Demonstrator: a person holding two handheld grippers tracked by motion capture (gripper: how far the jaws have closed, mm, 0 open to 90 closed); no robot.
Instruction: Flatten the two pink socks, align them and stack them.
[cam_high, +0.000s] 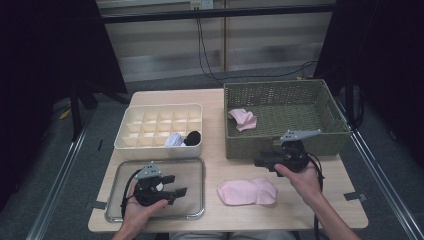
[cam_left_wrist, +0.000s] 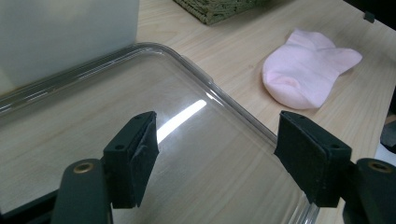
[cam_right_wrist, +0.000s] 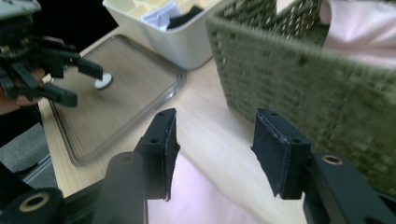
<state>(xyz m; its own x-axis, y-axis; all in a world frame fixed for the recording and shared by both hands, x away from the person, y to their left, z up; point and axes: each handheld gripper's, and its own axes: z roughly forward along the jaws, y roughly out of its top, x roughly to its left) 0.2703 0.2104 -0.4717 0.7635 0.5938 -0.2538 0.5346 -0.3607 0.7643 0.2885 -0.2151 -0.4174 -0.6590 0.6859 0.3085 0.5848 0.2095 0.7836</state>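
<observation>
A pink sock lies flat on the wooden table, between the clear tray and my right hand. My right gripper hovers just above and behind it, close to the front wall of the green wicker basket. Its jaws stand open with nothing between them, and the sock shows below them. My left gripper is open over the tray and holds nothing. The sock lies to its right. A second pink sock sits inside the basket.
A cream divided organizer box stands behind the tray, with a white rolled item and a black one in its front compartments. The basket fills the back right. Bare table runs between the tray and the basket.
</observation>
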